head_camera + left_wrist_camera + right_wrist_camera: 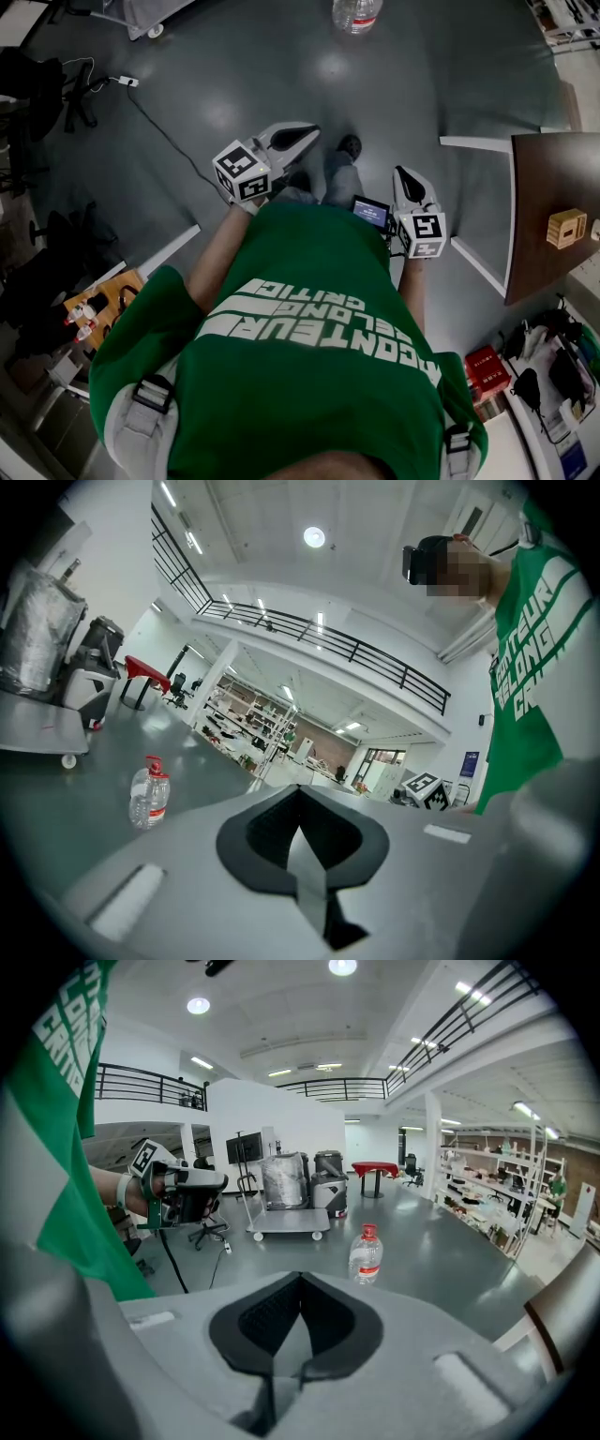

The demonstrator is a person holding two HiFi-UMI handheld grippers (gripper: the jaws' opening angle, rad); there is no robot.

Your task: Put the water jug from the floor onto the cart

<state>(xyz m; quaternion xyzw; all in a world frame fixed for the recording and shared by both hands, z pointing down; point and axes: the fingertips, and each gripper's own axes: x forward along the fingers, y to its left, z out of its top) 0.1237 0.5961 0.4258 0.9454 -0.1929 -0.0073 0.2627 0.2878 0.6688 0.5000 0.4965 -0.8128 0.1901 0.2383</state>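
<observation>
The water jug is a clear bottle with a red cap and red label. It stands on the grey floor, far ahead of me. It also shows as the jug and the jug in the two gripper views. The flat grey cart stands behind it, loaded at its back with wrapped machines; its corner and a wheel show in the head view. My left gripper and right gripper are held in front of my chest, well short of the jug. Both are shut and empty, in the left gripper view and the right gripper view.
A brown table with a small wooden block is at my right. White tape lines mark the floor. A cable runs across the floor at left near office chairs. A red box lies low right.
</observation>
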